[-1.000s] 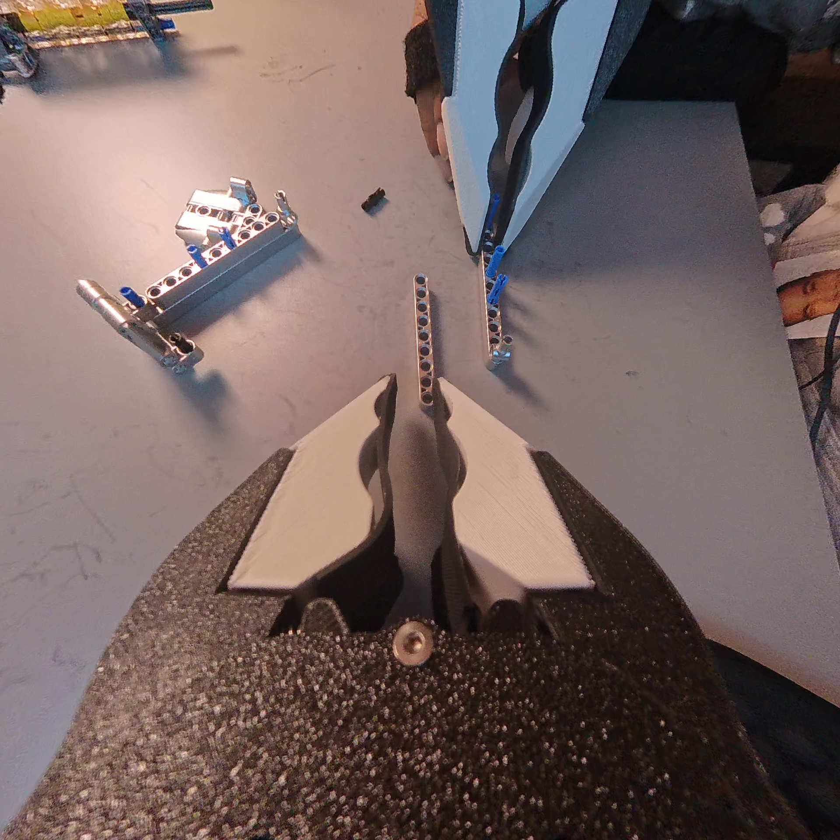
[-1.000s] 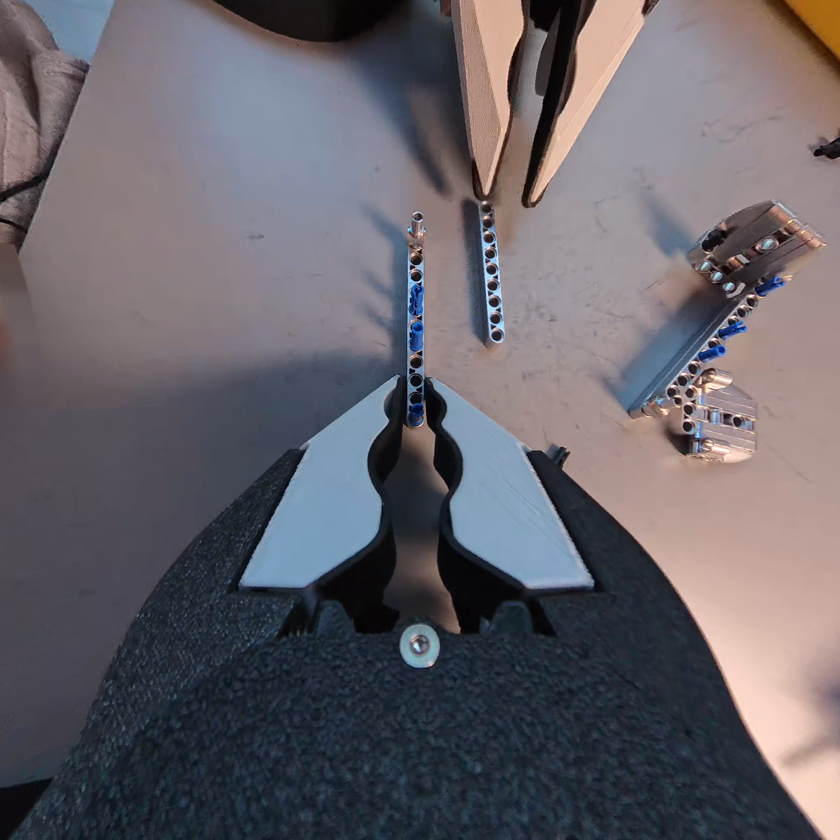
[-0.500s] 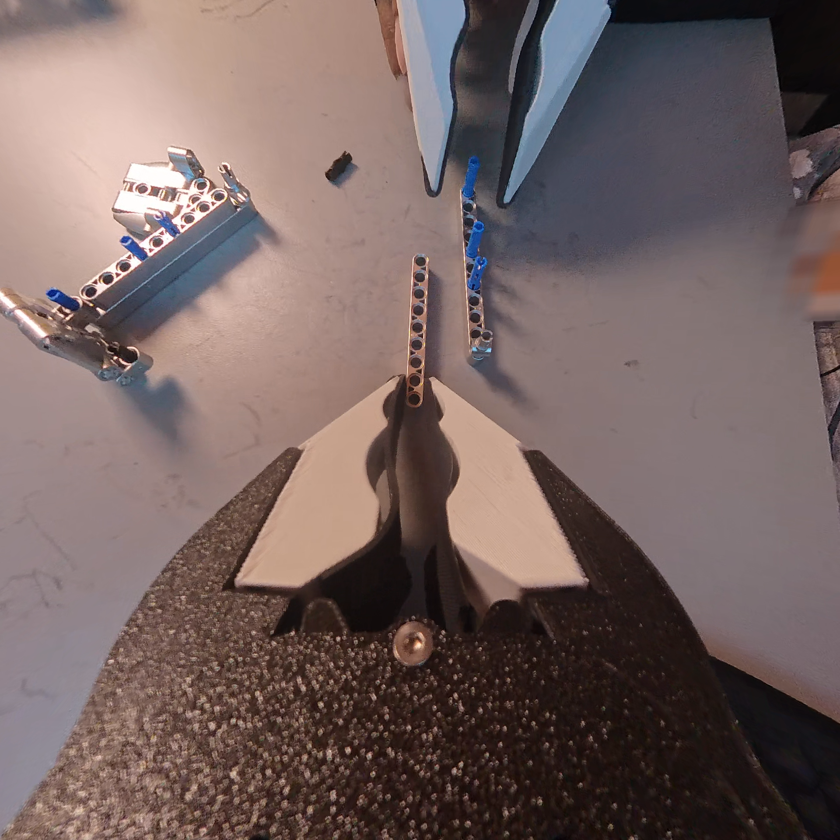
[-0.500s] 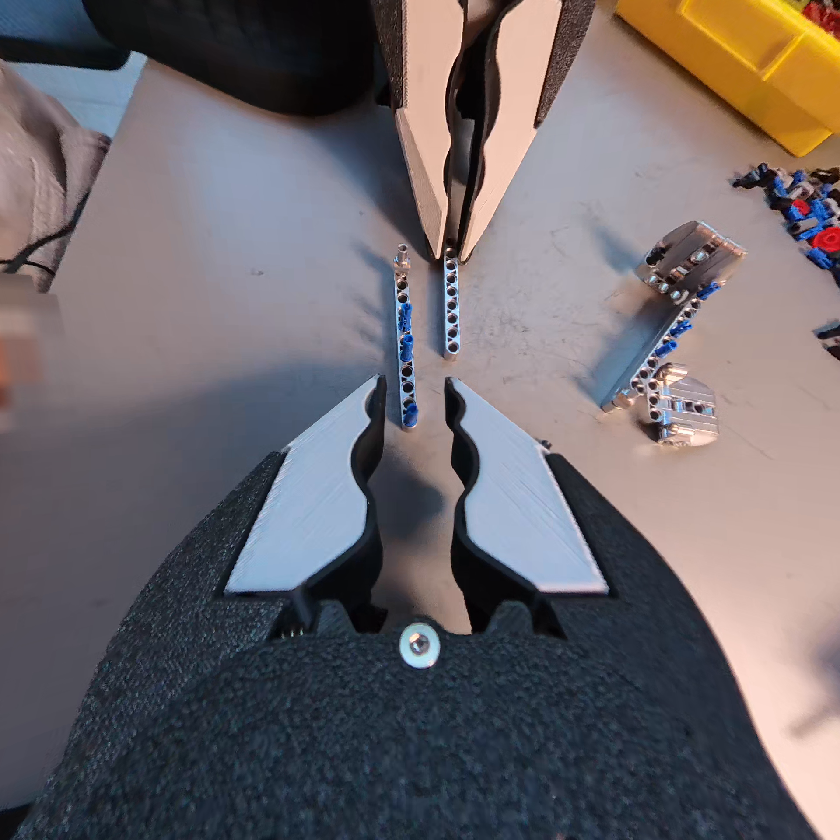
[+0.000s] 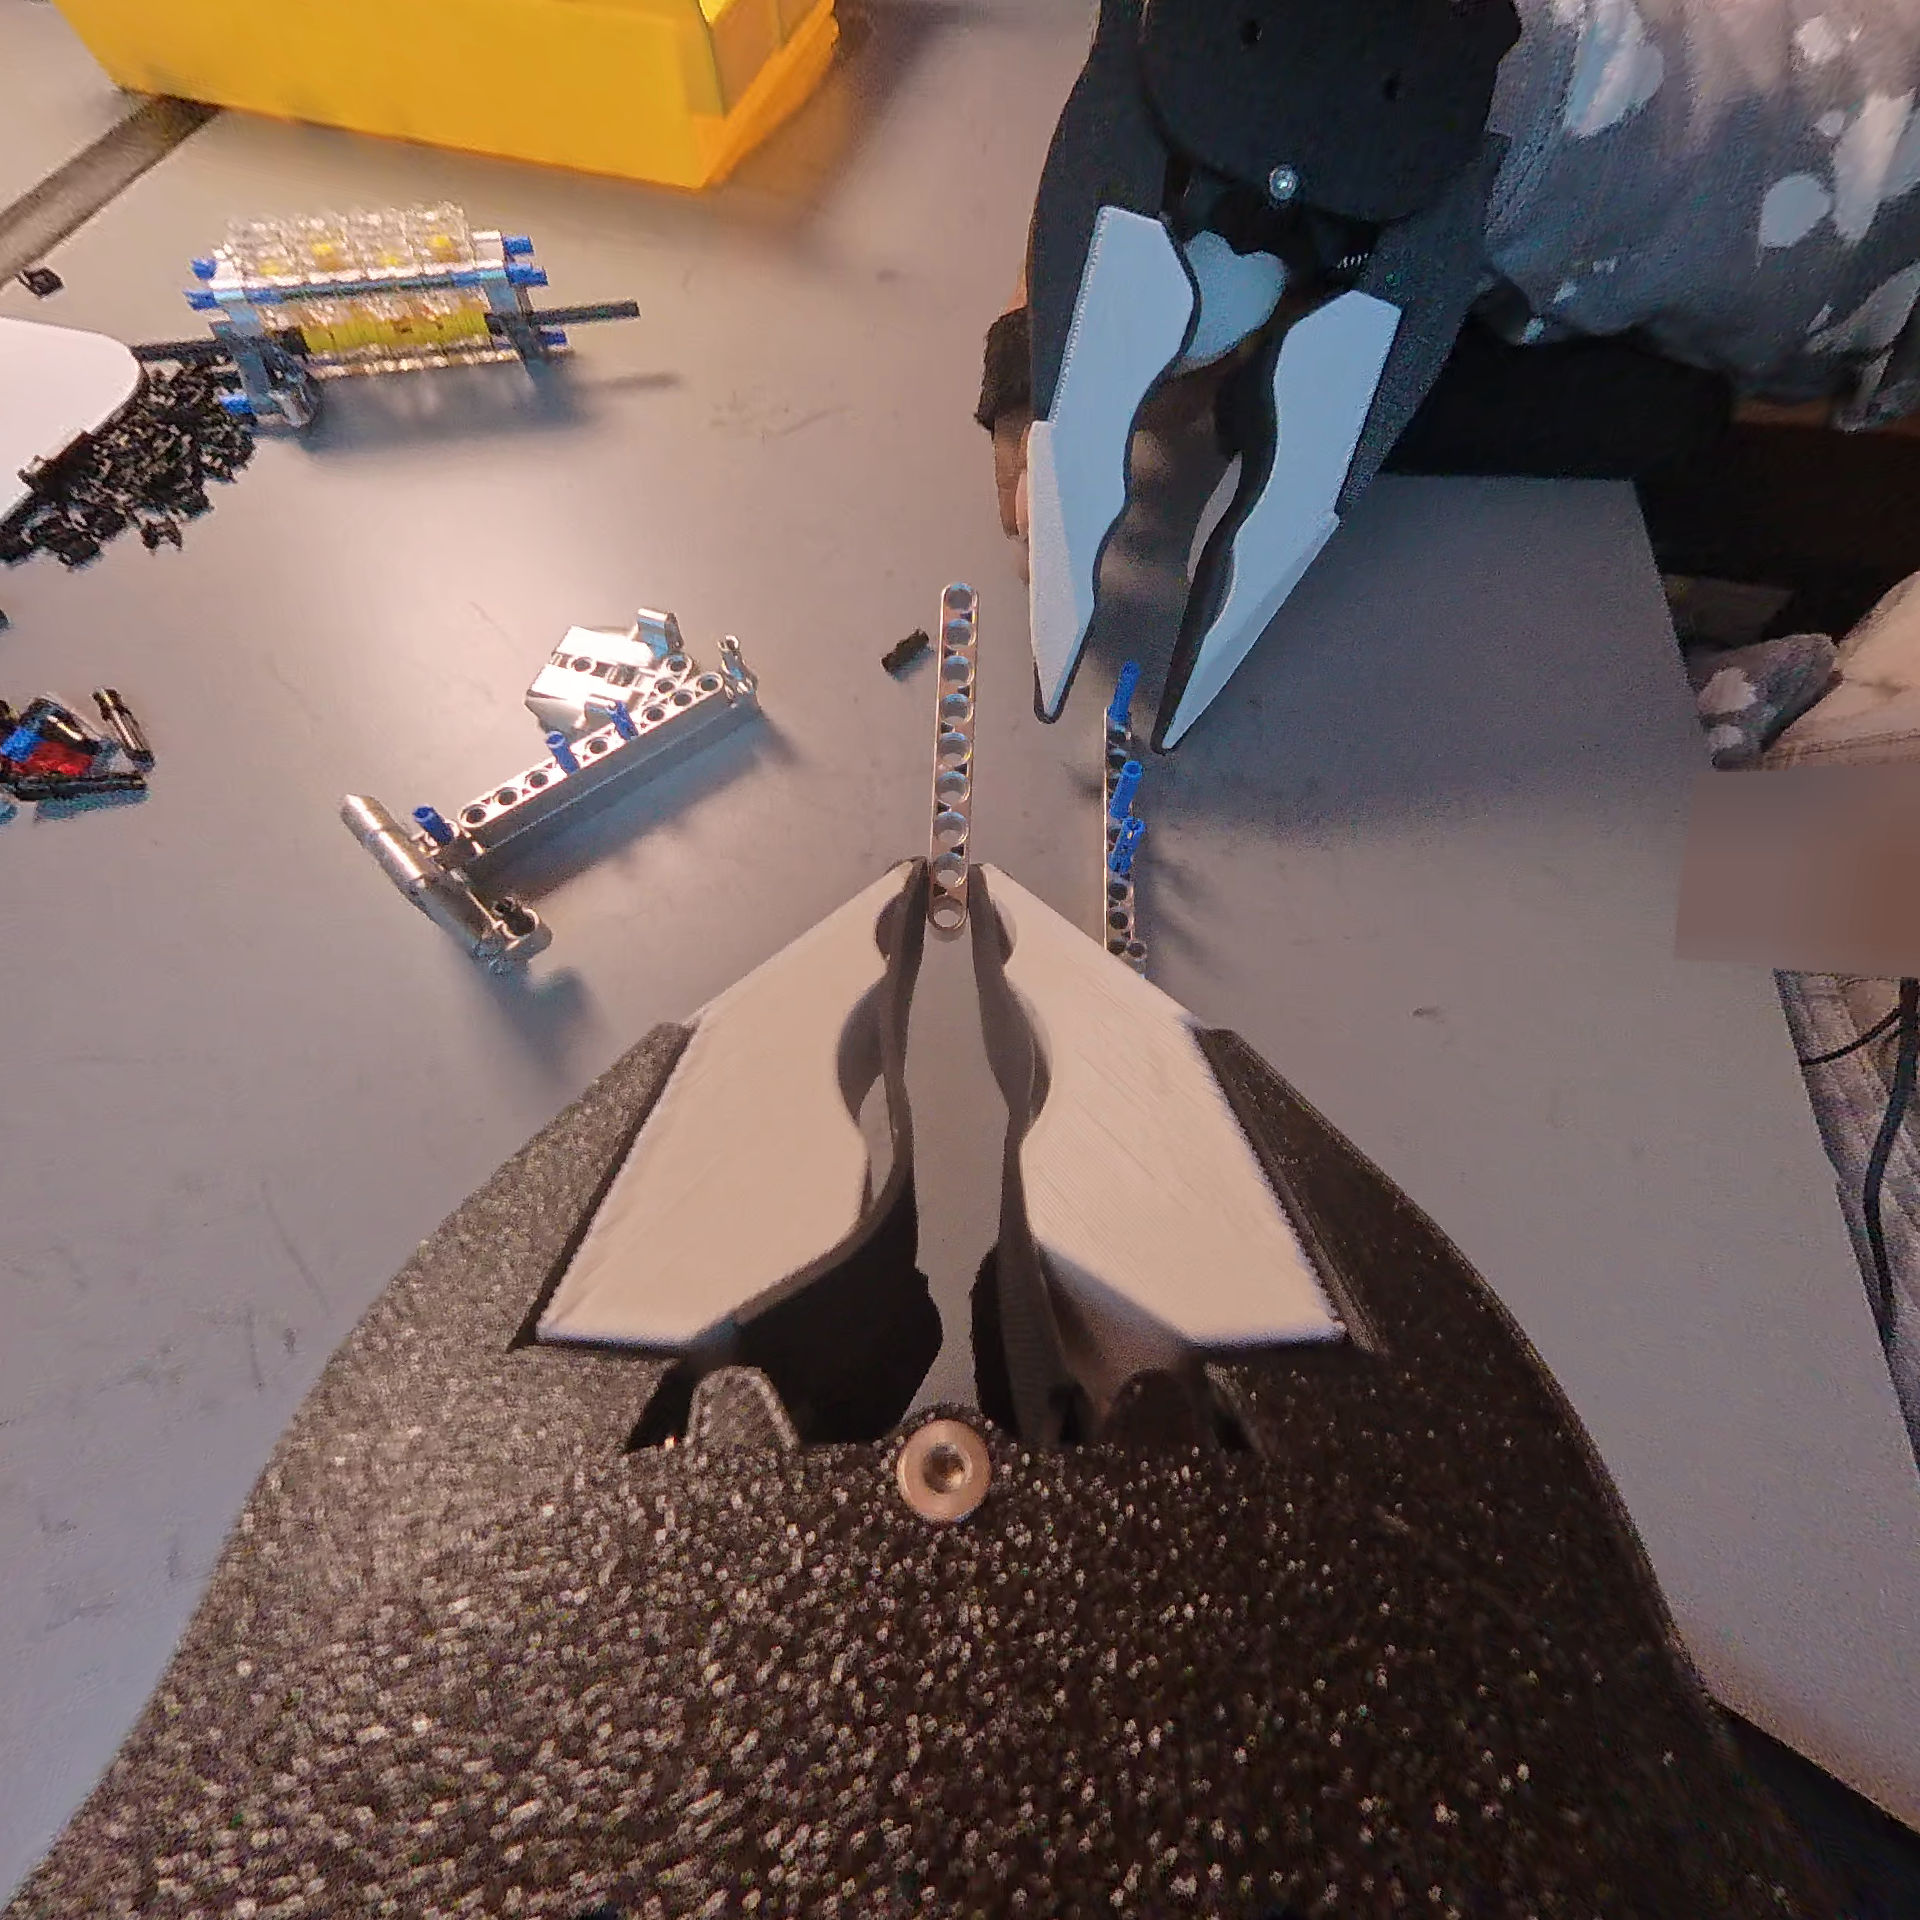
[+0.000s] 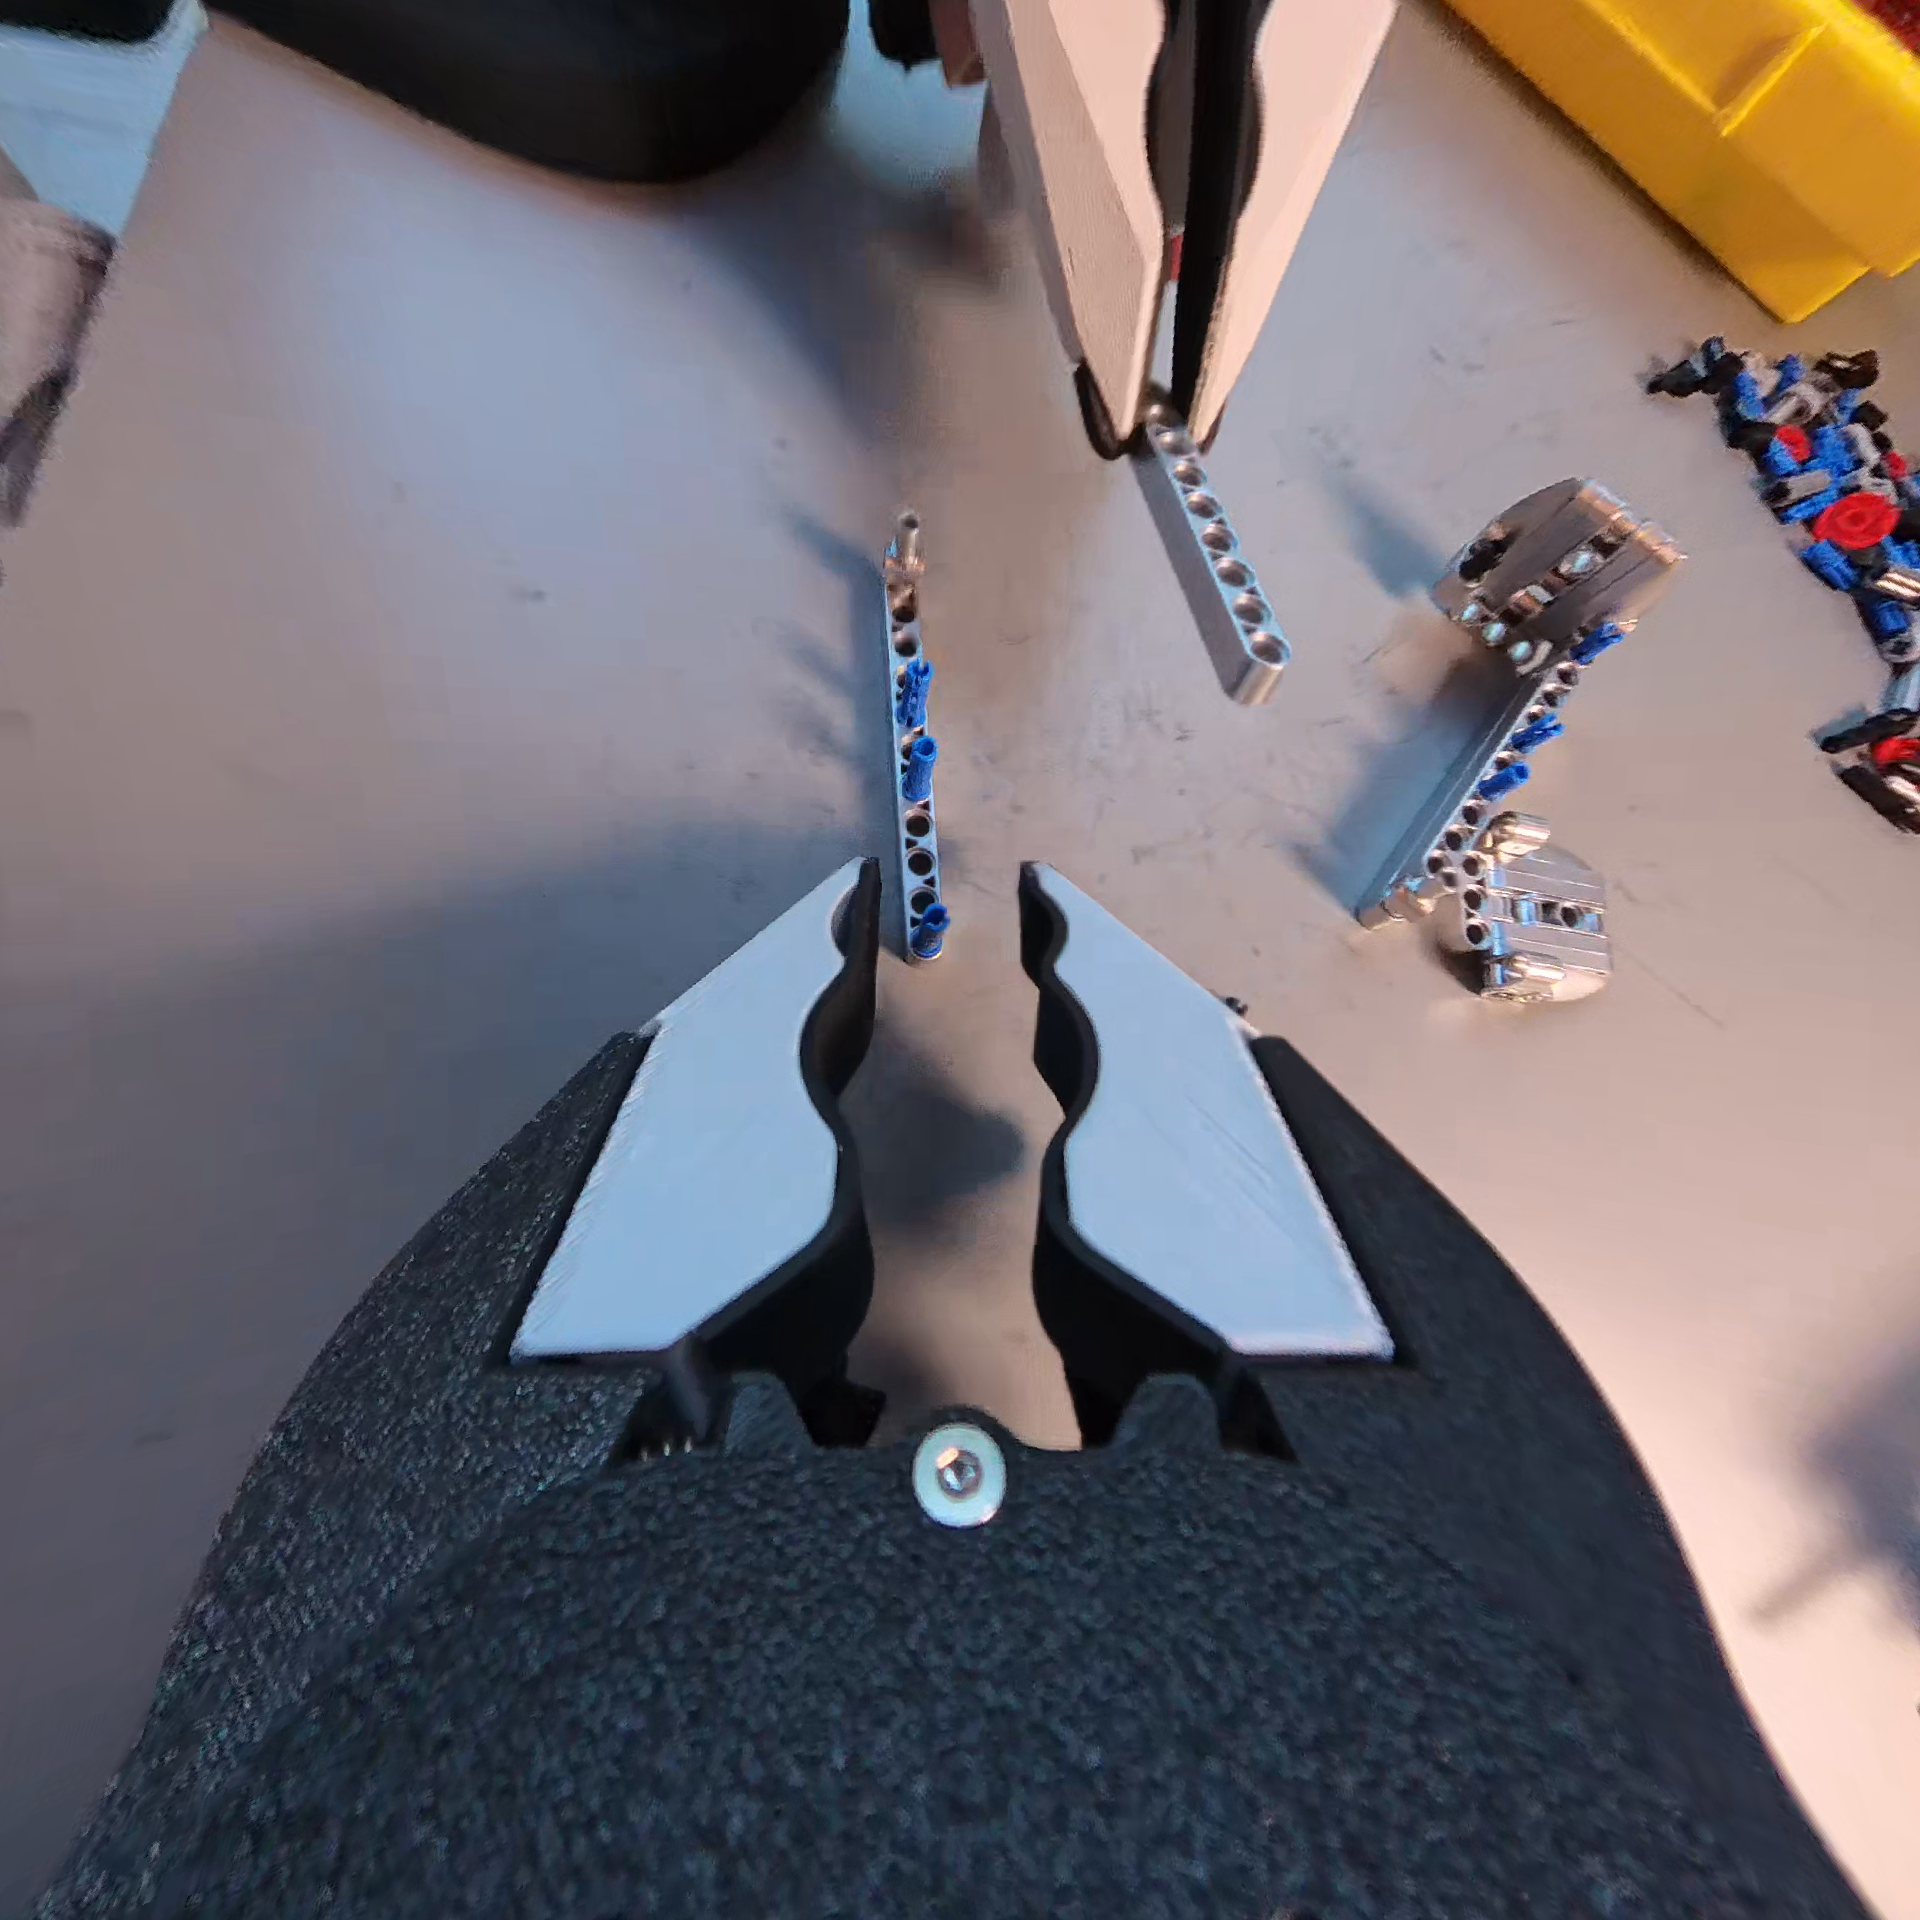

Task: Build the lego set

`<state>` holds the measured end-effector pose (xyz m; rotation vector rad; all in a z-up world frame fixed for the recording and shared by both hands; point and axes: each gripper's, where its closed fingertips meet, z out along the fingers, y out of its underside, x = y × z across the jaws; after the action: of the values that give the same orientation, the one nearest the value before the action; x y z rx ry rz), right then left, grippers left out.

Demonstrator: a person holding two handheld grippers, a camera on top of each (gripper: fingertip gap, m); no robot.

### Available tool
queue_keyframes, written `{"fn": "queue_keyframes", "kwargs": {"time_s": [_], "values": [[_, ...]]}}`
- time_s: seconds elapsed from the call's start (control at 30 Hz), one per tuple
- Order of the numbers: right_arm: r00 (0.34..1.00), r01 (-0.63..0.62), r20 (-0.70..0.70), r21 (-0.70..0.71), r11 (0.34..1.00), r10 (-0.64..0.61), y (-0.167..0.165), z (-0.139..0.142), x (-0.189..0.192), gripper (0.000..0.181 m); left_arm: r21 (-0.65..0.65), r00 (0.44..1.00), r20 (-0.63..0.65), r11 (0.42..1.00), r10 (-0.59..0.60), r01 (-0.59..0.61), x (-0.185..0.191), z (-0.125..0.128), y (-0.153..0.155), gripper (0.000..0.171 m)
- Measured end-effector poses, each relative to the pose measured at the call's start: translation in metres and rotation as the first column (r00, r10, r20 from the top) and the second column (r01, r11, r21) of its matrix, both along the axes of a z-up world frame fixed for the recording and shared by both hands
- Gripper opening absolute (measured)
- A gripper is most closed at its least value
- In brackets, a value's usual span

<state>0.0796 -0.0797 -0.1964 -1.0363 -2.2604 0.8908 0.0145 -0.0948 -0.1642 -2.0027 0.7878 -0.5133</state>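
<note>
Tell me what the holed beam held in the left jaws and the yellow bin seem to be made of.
Holed beam: looks like moulded plastic in light grey with a slight sheen; the evenly spaced round holes and soft highlights suggest that, though a metallic coating can't be ruled out.

Yellow bin: likely rigid plastic, smooth and semi-glossy, with uniform colour and rounded moulded edges.

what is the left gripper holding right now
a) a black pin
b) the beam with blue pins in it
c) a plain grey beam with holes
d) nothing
c: the left gripper is shut on the end of the plain grey beam, lifted off the table, while the beam with blue pins lies between the open right gripper fingers.
</note>
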Motion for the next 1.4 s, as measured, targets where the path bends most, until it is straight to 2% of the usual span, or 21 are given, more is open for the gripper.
{"fn": "queue_keyframes", "kwargs": {"time_s": [0.1, 0.23, 0.37, 0.57, 0.77, 0.83, 1.03, 1.13, 1.4], "values": [[0.993, 0.040, -0.103, -0.128, 0.991, -0.054, 0.008, 0.029, -0.002, 0.031, 0.028, 0.999, 0.025, 0.999, -0.020, 0.019, 0.005, 0.008, -0.001, 0.005], [0.964, 0.101, -0.222, -0.208, 0.973, -0.147, 0.024, 0.057, -0.009, 0.034, 0.032, 0.998, 0.018, 0.998, -0.062, 0.061, 0.014, 0.007, -0.006, 0.005], [0.968, 0.089, -0.219, -0.170, 0.981, -0.125, 0.016, 0.048, -0.013, 0.034, 0.021, 0.996, -0.008, 0.996, -0.091, 0.091, 0.021, 0.002, -0.009, 0.005], [0.978, 0.069, -0.191, -0.107, 0.992, -0.088, 0.008, 0.034, -0.017, 0.021, 0.021, 0.993, -0.058, 0.994, -0.103, 0.105, 0.023, -0.003, -0.011, 0.005], [0.979, 0.042, -0.195, -0.119, 0.992, -0.065, 0.004, 0.036, -0.015, 0.018, 0.001, 0.992, -0.057, 0.994, -0.112, 0.112, 0.026, -0.007, -0.012, 0.005], [0.979, 0.018, -0.201, -0.126, 0.992, -0.043, 0.001, 0.038, -0.013, 0.008, -0.006, 0.993, -0.058, 0.994, -0.106, 0.106, 0.027, -0.008, -0.010, 0.005], [0.988, -0.016, -0.154, -0.163, 0.986, -0.009, -0.001, 0.036, -0.005, 0.006, 0.015, 0.994, -0.007, 0.994, -0.109, 0.109, 0.033, 0.001, -0.010, 0.005], [0.991, -0.036, -0.133, -0.196, 0.980, 0.009, -0.002, 0.037, 0.001, 0.006, 0.039, 0.992, -0.052, 0.992, -0.118, 0.120, 0.039, 0.000, -0.011, 0.005], [0.997, -0.041, -0.071, -0.153, 0.987, 0.030, -0.002, 0.023, 0.007, 0.007, 0.000, 0.982, -0.145, 0.992, -0.123, 0.125, 0.046, -0.015, -0.014, 0.005]]}}
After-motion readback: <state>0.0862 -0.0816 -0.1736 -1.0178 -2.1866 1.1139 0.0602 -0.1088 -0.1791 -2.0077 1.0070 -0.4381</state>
